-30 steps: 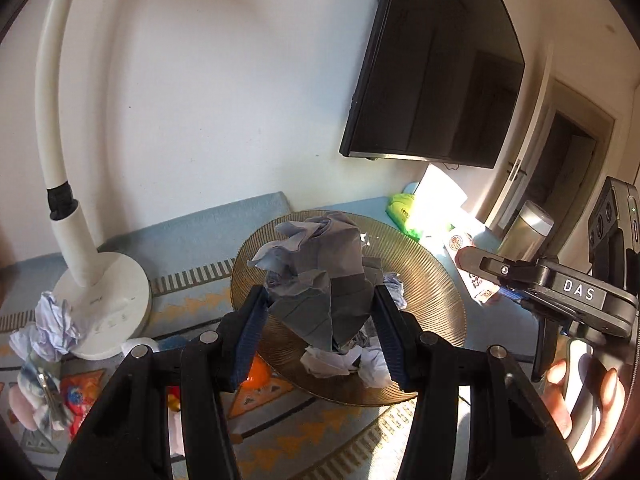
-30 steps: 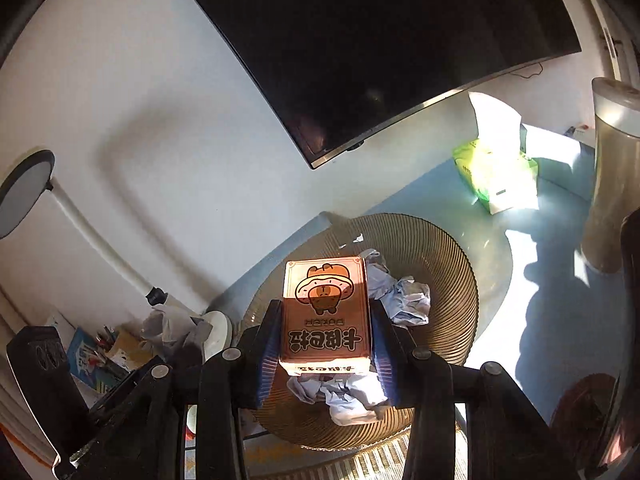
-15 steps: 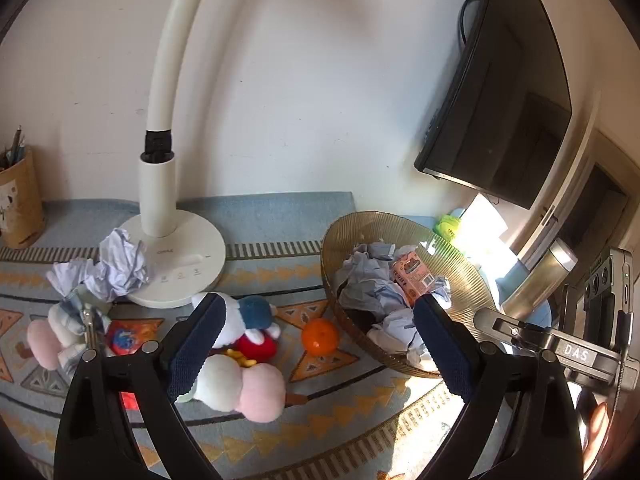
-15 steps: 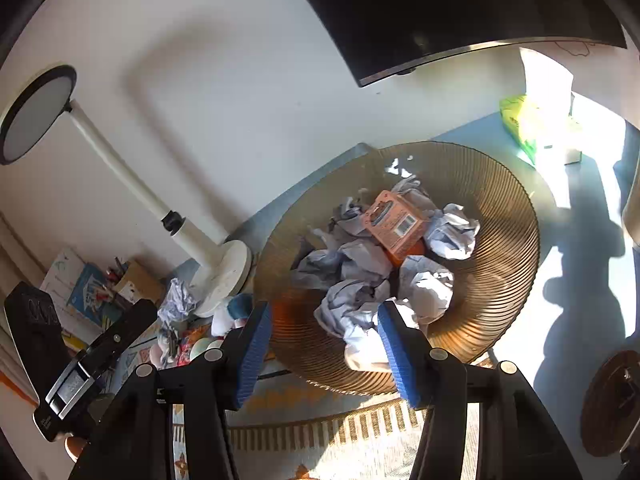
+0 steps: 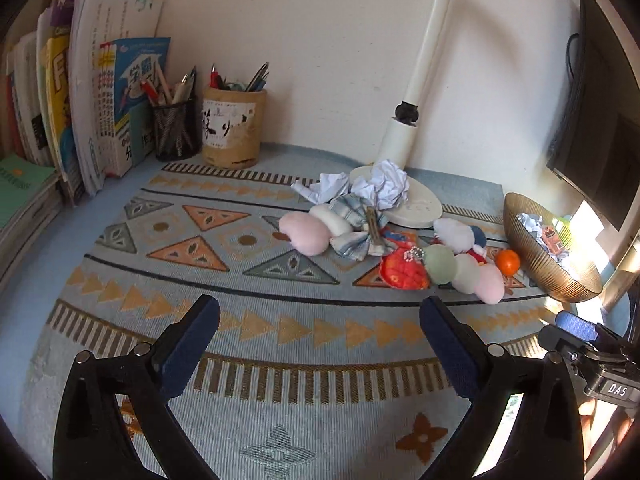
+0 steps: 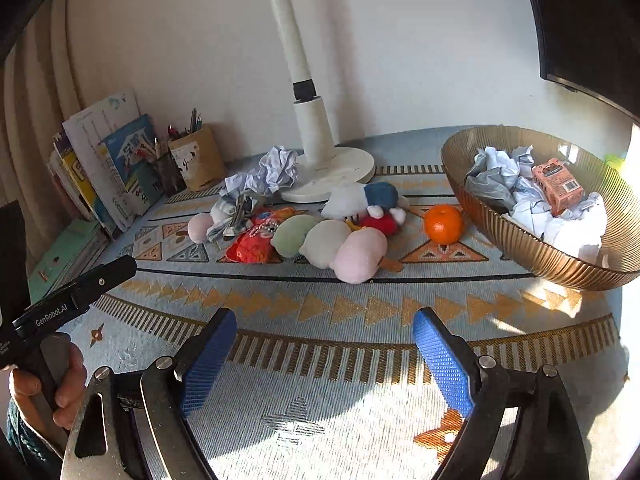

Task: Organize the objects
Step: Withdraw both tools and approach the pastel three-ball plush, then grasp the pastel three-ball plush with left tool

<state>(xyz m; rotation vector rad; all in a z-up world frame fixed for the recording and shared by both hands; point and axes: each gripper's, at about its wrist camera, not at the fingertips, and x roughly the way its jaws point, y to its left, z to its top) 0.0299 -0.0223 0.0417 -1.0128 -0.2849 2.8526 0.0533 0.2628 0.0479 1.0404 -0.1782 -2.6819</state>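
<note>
A ribbed golden bowl [image 6: 520, 240] at the right holds crumpled paper [image 6: 500, 176] and a small orange carton [image 6: 556, 184]. On the patterned mat beside it lie an orange [image 6: 443, 224], a pastel plush [image 6: 332, 240], a white, blue and red plush [image 6: 368, 200], a red pouch [image 6: 252, 244] and a paper ball [image 5: 384, 184] against the lamp base. My left gripper [image 5: 318, 316] and right gripper [image 6: 324, 322] hover over bare mat in front of this pile. The jaws of both are opening, with nothing between them.
A white lamp base [image 6: 332, 176] stands behind the toys. Two pen holders [image 5: 234, 128] and upright books [image 5: 108, 92] line the back left wall. A dark monitor [image 5: 600, 120] hangs at the right. A hand [image 6: 60, 380] holds the left gripper's handle.
Both grippers let go over the bowl, where the grey crumpled paper and the orange carton now lie. Both then swung left and down, away from the bowl, with their jaws spreading wide.
</note>
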